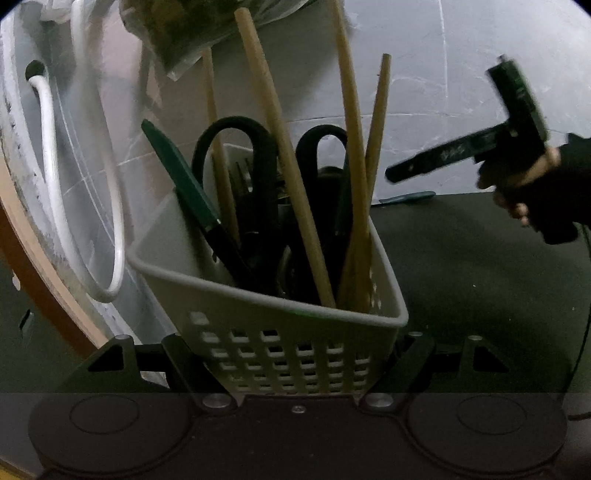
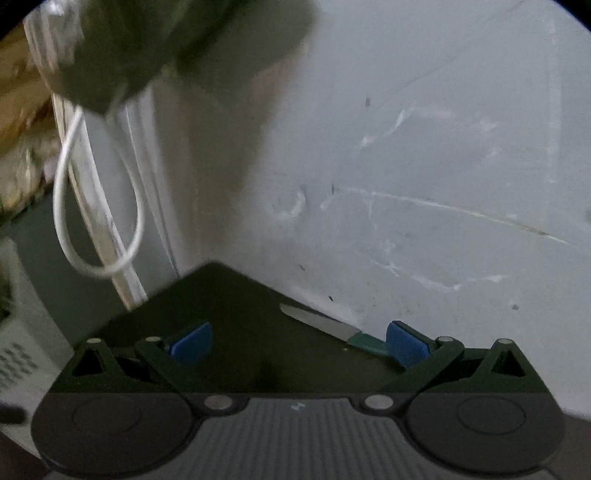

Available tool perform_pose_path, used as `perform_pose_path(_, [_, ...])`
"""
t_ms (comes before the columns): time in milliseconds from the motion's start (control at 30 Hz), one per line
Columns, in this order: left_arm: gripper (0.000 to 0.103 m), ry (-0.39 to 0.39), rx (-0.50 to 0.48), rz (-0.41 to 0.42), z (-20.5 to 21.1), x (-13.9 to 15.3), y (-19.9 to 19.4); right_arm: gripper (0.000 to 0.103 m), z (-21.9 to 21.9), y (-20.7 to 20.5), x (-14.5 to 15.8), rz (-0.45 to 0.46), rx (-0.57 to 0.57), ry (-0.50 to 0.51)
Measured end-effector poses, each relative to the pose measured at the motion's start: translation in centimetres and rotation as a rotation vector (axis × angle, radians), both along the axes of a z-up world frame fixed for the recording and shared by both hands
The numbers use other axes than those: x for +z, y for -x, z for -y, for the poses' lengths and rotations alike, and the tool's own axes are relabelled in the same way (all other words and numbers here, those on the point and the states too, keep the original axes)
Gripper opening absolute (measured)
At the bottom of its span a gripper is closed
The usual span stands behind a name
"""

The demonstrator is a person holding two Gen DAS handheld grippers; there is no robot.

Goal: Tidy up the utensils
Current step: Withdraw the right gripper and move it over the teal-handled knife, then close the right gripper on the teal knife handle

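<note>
A white perforated basket stands on the dark tabletop, its lower walls pressed between the fingers of my left gripper. It holds several wooden utensils, black-handled scissors and a green-handled knife. Another green-handled knife lies on the table by the wall, just ahead of my right gripper. That gripper is open, its blue pads wide apart with nothing between them. In the left wrist view a hand holds the right gripper above the table, to the right of the basket.
A white cable loop hangs on the wall left of the basket and also shows as a cable loop in the right wrist view. A plastic bag hangs above the basket. The grey wall closes off the table's far edge.
</note>
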State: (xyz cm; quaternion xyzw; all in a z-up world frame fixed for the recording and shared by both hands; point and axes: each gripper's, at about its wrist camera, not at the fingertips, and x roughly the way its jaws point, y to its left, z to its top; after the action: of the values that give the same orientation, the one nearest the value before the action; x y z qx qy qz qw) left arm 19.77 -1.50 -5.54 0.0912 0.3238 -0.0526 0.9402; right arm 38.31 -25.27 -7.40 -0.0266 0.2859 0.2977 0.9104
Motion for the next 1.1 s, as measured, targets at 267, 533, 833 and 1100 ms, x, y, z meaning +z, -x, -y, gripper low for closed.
perform_pose_path(267, [0.081, -0.009, 0.03, -0.016, 0.5, 0.3, -0.3, 0.103, -1.7, -4.0, -3.0, -0.072, 0.042, 0.097])
perform_pose_path(533, [0.082, -0.008, 0.049, -0.025, 0.9, 0.5, -0.6, 0.103, -2.4, -5.9, -4.3, -0.107, 0.038, 0.121])
perform_pose_path(833, [0.082, -0.013, 0.049, -0.027, 1.2, 0.7, -0.7, 0.103, -3.3, -6.9, -4.8, -0.151, 0.083, 0.123])
perform_pose_path(1100, [0.082, -0.015, 0.046, -0.026, 1.1, 0.7, -0.5, 0.103, -3.4, -7.4, -4.8, -0.193, 0.093, 0.127])
